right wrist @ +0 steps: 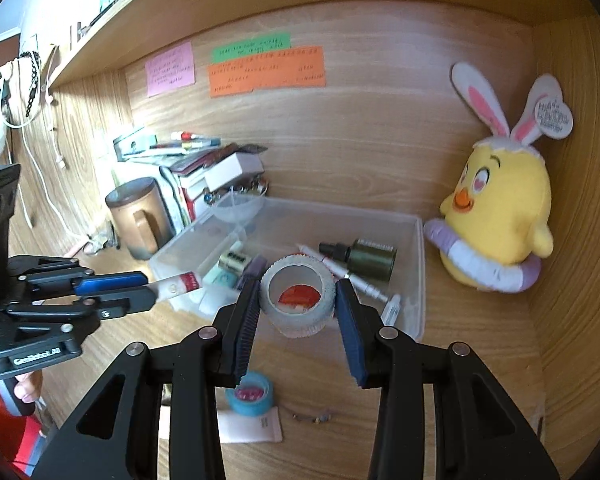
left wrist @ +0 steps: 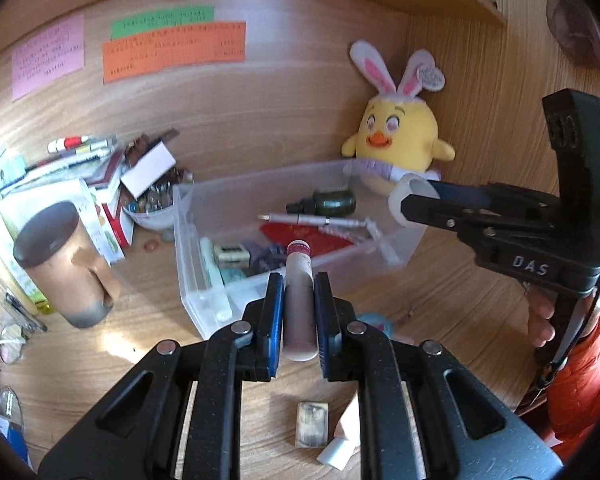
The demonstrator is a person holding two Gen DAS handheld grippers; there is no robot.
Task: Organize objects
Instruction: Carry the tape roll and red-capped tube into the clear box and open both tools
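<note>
Left gripper point(left wrist: 299, 300) clamps a tube point(left wrist: 299, 280); right gripper point(right wrist: 296, 300) pinches a tape roll point(right wrist: 298, 294), perhaps gauze, clear bin point(right wrist: 418, 280) at twelve o'clock.

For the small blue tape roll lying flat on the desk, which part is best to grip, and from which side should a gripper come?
Probably from above: the blue tape roll lies flat with its hole facing up, so its outer wall offers two opposite curved sides. Close the fingers across that wall, away from the white packet beside it.
</note>
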